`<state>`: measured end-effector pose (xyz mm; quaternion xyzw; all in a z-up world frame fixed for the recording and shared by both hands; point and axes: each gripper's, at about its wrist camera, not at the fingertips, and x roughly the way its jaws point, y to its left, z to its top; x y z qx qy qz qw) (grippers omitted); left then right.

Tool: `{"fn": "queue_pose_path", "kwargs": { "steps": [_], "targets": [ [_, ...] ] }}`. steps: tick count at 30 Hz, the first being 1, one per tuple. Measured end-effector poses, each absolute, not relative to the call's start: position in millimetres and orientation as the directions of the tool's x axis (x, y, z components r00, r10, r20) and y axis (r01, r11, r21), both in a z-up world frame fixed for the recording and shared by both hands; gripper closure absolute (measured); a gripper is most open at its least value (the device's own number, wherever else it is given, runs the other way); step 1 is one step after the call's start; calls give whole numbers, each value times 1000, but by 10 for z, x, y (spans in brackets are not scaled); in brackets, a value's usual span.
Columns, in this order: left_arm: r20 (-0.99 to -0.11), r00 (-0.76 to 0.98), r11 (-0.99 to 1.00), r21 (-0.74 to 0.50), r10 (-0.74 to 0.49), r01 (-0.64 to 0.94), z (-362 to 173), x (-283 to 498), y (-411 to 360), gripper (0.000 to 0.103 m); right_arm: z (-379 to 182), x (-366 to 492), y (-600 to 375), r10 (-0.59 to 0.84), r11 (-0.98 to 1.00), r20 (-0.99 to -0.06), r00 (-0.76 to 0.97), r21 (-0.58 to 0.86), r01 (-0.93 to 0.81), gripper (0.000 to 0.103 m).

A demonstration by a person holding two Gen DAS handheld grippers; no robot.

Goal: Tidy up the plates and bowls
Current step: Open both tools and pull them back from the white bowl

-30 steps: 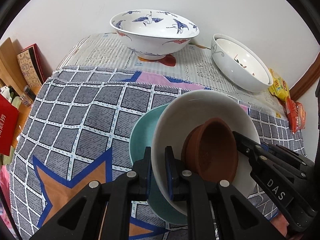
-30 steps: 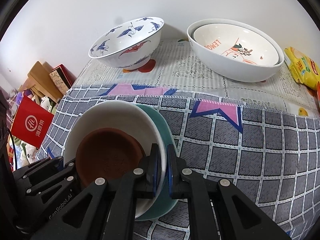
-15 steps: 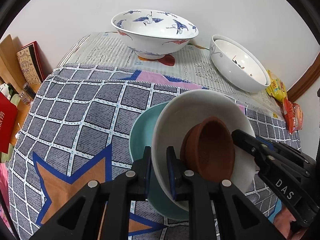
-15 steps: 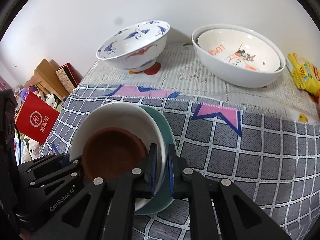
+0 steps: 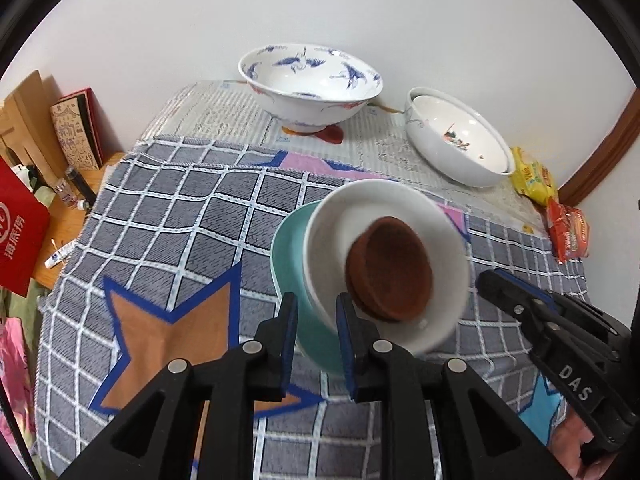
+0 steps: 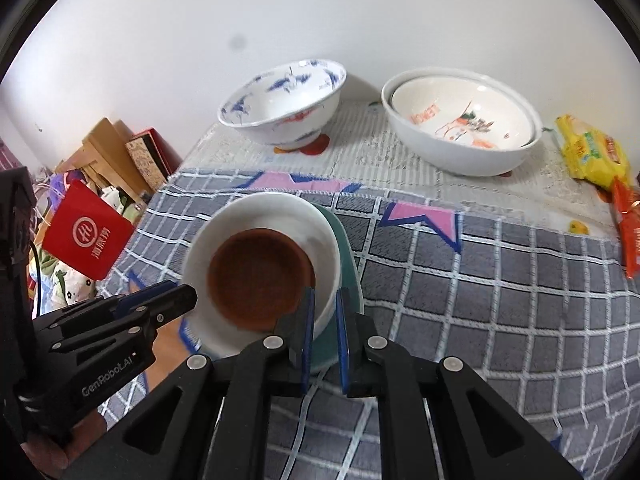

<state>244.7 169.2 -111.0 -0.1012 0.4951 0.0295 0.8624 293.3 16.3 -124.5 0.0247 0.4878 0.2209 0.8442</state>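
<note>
A stack of a teal plate (image 5: 290, 248), a white bowl (image 5: 400, 208) and a brown dish (image 5: 388, 272) is held tilted above the checked cloth. My left gripper (image 5: 316, 316) is shut on the stack's left rim. My right gripper (image 6: 324, 312) is shut on its right rim; the stack shows there too, white bowl (image 6: 280, 212) and brown dish (image 6: 260, 276) inside, teal plate (image 6: 348, 248) beneath. A blue-and-white crane bowl (image 5: 310, 84) and two nested white bowls (image 5: 460, 140) stand at the back by the wall.
The table has a checked cloth (image 5: 172, 216) in front and a pale cloth (image 6: 380, 152) behind. Snack packets (image 6: 592, 156) lie at the right edge. Boxes, a book and a red bag (image 5: 20, 232) crowd the left side beyond the table.
Both grippers have lifted the stack higher and pulled back from the table. The view now looks down more steeply, and the back bowls appear smaller and farther.
</note>
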Motion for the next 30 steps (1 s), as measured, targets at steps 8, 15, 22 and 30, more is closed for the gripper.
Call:
{"fn": "queue_pose_path", "kwargs": {
  "steps": [8,15,22,30],
  "targets": [
    [-814,574,989,-141,-87,-50,-700,1916,1257,62,-706,2308,-338,308,941,-773,554,161,-298,68],
    [-757,644,992,-118,-111,32,-405,1357,764,35,-417,1709,-921,200,975,-770,606,94,-201,66],
    [-740,663,993,-107,-116,55,-257,903,418,26,-272,1088,-1482,153,988,-726,671,110,-107,27],
    [-709,702,997,-46,-73,57,-163,458,121,9,-143,526,-1774,114,993,-703,702,105,-57,17]
  ]
}}
